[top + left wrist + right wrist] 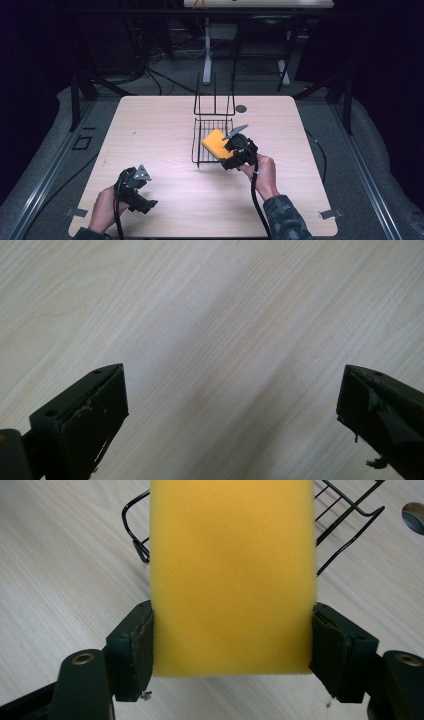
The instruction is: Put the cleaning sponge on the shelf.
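The room behind was dark, with cables and the legs of another desk on the floor, and in front of it stood a pale wooden table (165, 125) with rounded corners. Near its middle sat a black wire rack (212, 127), its tall back loops upright on the far side and its low basket towards the person. The right gripper (231, 150), in the right hand (262, 172), had its jaws clamped on the two opposite sides of a yellow sponge (232, 575), which was held over the near right part of the basket; whether the sponge touched the wires could not be told. The left gripper (134, 187) rested low at the near left of the table in the left hand (104, 210), well apart from the rack, its jaws spread wide over bare wood. A small dark round disc (241, 108) lay just beside the rack's far right corner.
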A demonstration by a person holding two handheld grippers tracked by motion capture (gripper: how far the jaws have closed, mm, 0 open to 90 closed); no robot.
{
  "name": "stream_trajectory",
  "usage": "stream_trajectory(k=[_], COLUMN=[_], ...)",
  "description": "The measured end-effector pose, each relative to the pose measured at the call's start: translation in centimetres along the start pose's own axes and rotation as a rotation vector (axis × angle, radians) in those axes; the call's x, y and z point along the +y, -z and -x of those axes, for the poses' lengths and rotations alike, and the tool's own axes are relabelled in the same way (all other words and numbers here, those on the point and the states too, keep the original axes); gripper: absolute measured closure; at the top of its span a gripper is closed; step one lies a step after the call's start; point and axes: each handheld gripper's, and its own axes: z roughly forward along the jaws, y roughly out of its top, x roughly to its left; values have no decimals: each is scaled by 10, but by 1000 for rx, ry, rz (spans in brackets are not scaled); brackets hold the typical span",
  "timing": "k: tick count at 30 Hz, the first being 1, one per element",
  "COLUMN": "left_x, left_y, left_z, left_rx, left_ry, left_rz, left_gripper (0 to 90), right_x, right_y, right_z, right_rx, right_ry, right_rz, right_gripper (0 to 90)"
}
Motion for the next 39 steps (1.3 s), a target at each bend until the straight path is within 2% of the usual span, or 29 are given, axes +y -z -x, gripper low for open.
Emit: stream_trajectory(k=[12, 15, 20, 27, 31, 39], left_x=[0, 0, 3, 2, 2, 1], left_y=[1, 1, 0, 0, 1, 1], left_z=[0, 0, 0, 1, 0, 1], left_rx=[1, -2, -1, -2, -9, -3], left_ry=[-2, 4, 0, -5, -10, -11], left_rz=[6, 10, 10, 8, 8, 12], left_gripper=[3, 3, 3, 3, 3, 3], right_x=[6, 8, 9, 10, 12, 14], right_y=[-13, -15, -18, -26, -28, -36], right_z=[-2, -3, -3, -3, -6, -5], right_rx=[-16, -22, -28, -35, -45, -46], right_ry=[-47, -81, -103, -119, -113, -140], right_rz=[13, 21, 18, 19, 24, 29], right_gripper=[278, 280, 280, 279, 279, 278])
